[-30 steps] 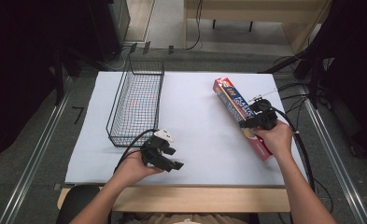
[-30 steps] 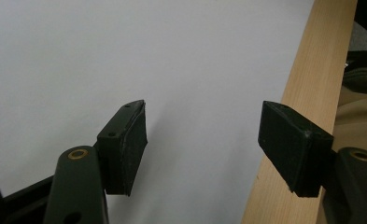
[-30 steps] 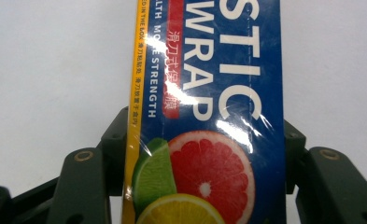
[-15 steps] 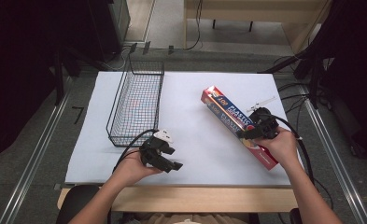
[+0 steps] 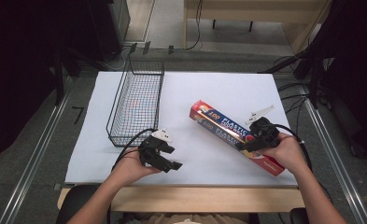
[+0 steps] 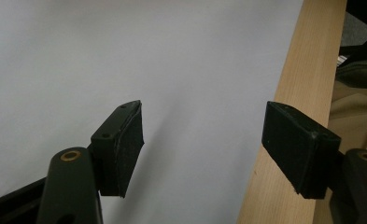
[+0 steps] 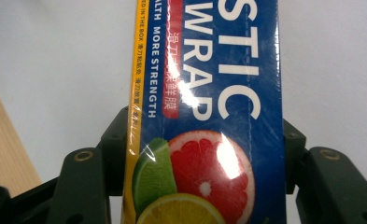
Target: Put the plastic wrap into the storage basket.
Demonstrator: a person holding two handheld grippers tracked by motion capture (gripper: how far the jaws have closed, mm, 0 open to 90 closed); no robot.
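A long red and blue plastic wrap box (image 5: 218,127) lies slantwise over the right half of the white table (image 5: 218,88). My right gripper (image 5: 250,143) is shut on it across its width, nearer its front end. In the right gripper view the box (image 7: 209,93), printed with citrus slices, sits tight between the two jaws of the right gripper (image 7: 204,144). Near the table's front edge my left gripper (image 5: 174,157) is open and holds nothing. In the left gripper view, the left gripper (image 6: 202,140) has its jaws wide apart over the white surface.
A black wire basket (image 5: 137,100) stands at the left middle of the table, its long side running away from me. The wooden front edge (image 6: 293,84) lies right under the left gripper. Dark stands and cables surround the table.
My right gripper has carried the box left and toward the front, swinging its far end toward the table's middle. The left gripper has stayed where it was.
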